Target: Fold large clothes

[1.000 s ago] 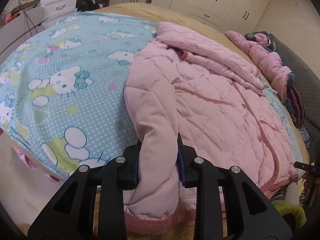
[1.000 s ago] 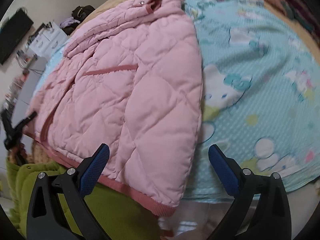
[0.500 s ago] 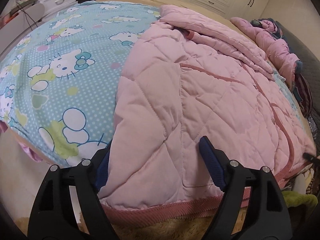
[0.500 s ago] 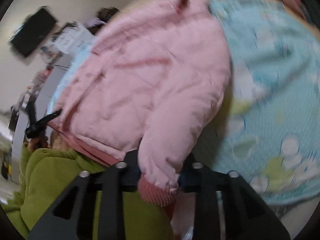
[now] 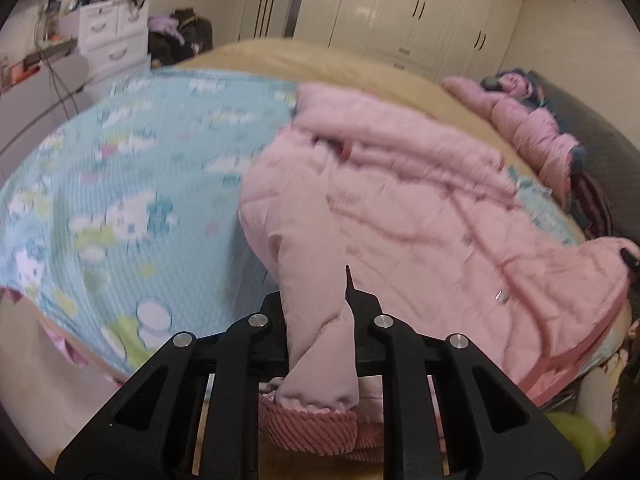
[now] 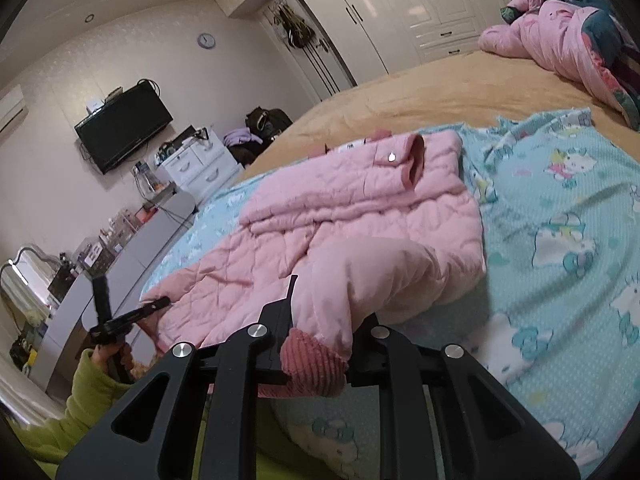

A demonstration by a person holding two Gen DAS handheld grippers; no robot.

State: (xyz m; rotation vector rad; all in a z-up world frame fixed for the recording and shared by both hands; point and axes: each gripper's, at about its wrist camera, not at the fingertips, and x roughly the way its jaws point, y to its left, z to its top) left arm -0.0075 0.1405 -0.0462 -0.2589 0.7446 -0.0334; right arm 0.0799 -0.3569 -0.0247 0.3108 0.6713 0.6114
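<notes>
A pink quilted jacket (image 5: 400, 208) lies spread on the bed, collar at the far end. My left gripper (image 5: 316, 300) is shut on the jacket's near left hem corner, and a fold of fabric with its ribbed cuff (image 5: 308, 424) hangs through the jaws. In the right wrist view the same jacket (image 6: 360, 208) has its near right corner bunched in my right gripper (image 6: 324, 320). Those jaws are closing, pads pressing the fabric, and the ribbed hem (image 6: 312, 364) hangs below. Both corners are lifted off the bed. The left gripper (image 6: 132, 316) shows at the jacket's far edge, held by a hand in a green sleeve.
A light-blue cartoon-print blanket (image 5: 140, 168) covers the bed under the jacket, over a tan bedspread (image 6: 420, 92). Another pink jacket (image 6: 560, 40) is piled near the headboard. White wardrobes (image 5: 420, 12), a white drawer chest (image 6: 200, 168) and a wall television (image 6: 124, 128) stand beyond the bed.
The left gripper opened wide over the hem, then shut on it again and rose. The right gripper went from open to clamped on the other hem corner and lifted, tilting upward.
</notes>
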